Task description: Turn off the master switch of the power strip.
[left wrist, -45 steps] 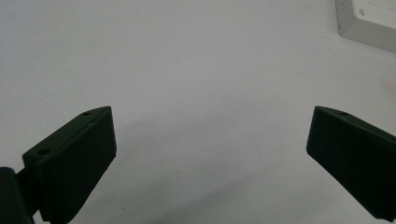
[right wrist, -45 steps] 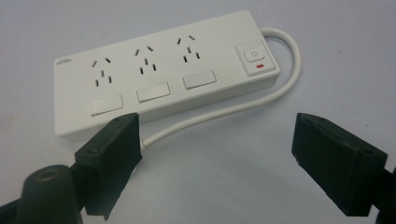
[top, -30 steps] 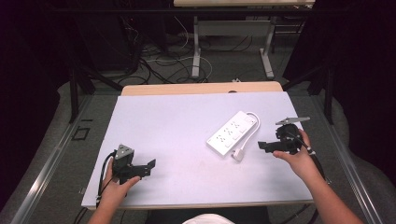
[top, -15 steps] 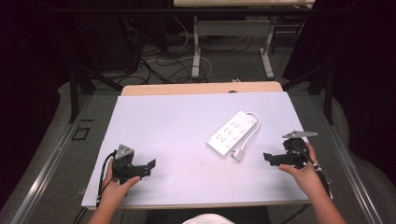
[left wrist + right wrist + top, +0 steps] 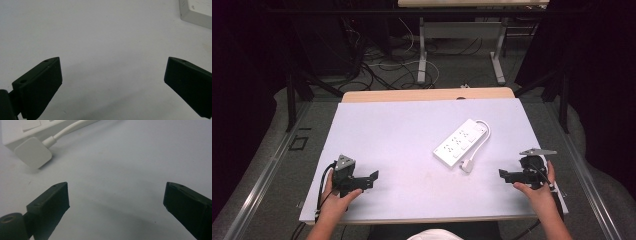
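A white power strip point(image 5: 461, 142) lies at an angle on the pale table point(image 5: 397, 130), right of centre. Its cord loops round to a white plug point(image 5: 466, 166) lying at its near end. My right gripper point(image 5: 503, 174) sits low at the table's near right, pointing left, a short way right of the plug. Its jaws are open and have just closed slightly, with nothing between them. The right gripper view point(image 5: 116, 185) shows the plug point(image 5: 33, 152) and the strip's end point(image 5: 22, 130) ahead to the left. My left gripper point(image 5: 373, 176) rests open at the near left; the strip's corner point(image 5: 197, 12) lies far ahead.
A wooden tabletop edge point(image 5: 427, 94) runs behind the pale surface. Beyond it are table legs point(image 5: 422, 55) and tangled cables point(image 5: 382, 60) on the floor. Bare table surface lies between the two grippers.
My right hand has come down and toward the near edge, away from the power strip, and now sits low over the table. The left hand has stayed in place.
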